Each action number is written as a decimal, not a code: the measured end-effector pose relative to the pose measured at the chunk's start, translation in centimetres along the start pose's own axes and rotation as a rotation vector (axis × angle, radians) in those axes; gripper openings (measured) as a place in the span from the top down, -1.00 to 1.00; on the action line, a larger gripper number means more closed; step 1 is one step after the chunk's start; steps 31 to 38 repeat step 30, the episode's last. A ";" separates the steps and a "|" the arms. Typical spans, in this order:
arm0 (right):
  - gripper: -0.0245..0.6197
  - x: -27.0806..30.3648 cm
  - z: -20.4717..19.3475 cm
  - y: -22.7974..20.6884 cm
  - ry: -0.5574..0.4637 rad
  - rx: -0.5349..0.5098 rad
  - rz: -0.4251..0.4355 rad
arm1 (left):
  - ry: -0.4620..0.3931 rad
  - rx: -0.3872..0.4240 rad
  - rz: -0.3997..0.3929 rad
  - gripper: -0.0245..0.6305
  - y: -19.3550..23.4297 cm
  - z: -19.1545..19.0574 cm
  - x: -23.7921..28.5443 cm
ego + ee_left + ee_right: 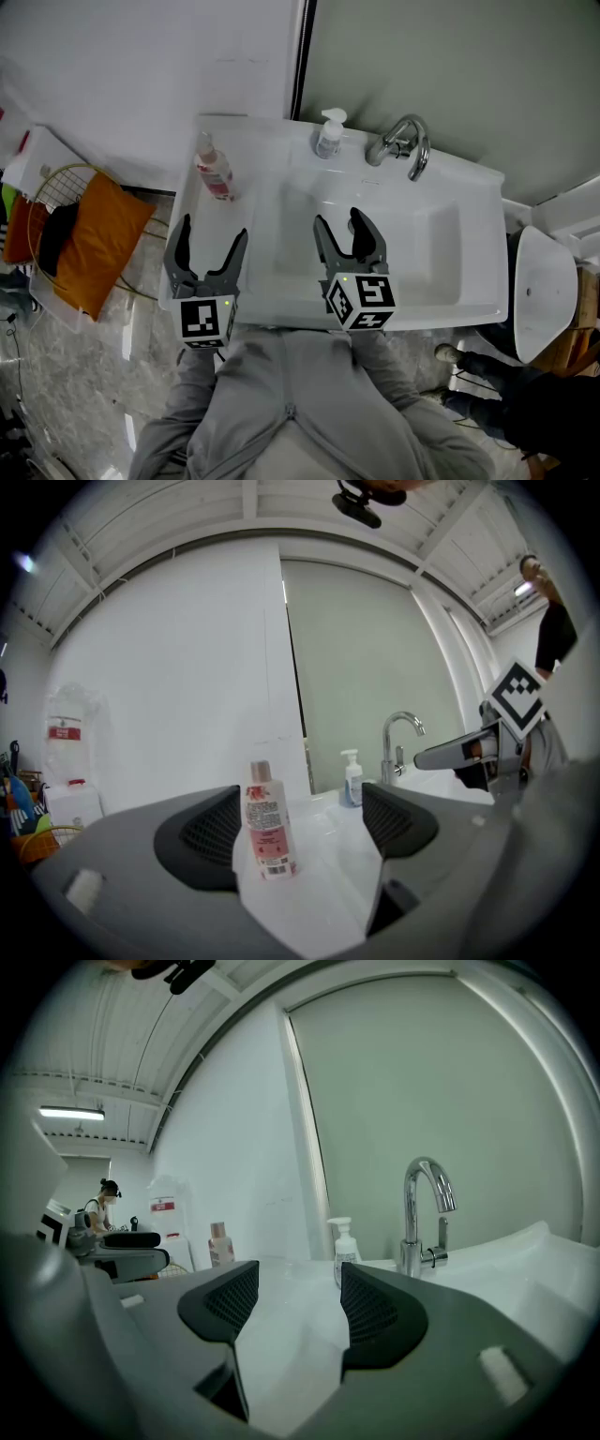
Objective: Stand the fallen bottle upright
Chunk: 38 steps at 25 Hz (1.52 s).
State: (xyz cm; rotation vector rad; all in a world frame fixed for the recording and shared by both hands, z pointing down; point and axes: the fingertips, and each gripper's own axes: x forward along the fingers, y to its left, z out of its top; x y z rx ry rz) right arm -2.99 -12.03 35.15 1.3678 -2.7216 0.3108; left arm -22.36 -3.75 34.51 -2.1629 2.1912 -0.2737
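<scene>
Nearest, at the bottom of the head view: grey sleeves [187,412] and chest, cut off by the frame edge, with both hands hidden beneath the marker cubes.

Just beyond, the left gripper [212,230], poised above the left ledge of the white sink [441,309] near its front rim. Spread wide at the jaws, pinching nothing. Beside it, the right gripper [340,220], above the basin, likewise parted and empty, with only white basin between the pads in the right gripper view.

Farther back on that same left ledge, the bottle [214,171]: upright on its base, cap on top, pink label facing forward, print too small to read. Framed between the left jaws in the left gripper view but well past their tips, apparently touched by neither pad.

At the back rim, a soap dispenser [329,134] just left of the chrome faucet [403,142], apart from each other, both standing.

Off to the left on the floor, an orange cushion [98,239] in a wire basket, partly cut off by the frame. At the far right, a white rounded fixture [544,291], only part of it in frame, hard to identify.
</scene>
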 end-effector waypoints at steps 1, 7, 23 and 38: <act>0.07 0.0 -0.1 0.1 0.005 -0.004 0.002 | 0.002 0.000 0.001 -0.40 0.0 0.0 0.0; 0.07 0.0 -0.4 0.3 0.014 -0.015 -0.001 | -0.002 0.004 0.004 -0.40 0.1 0.0 -0.2; 0.07 0.2 -0.1 0.5 0.018 -0.031 -0.011 | -0.001 0.003 0.008 -0.40 0.6 0.0 -0.2; 0.07 0.5 -0.1 0.2 0.021 -0.031 -0.009 | -0.003 0.004 0.010 -0.40 0.6 0.2 0.0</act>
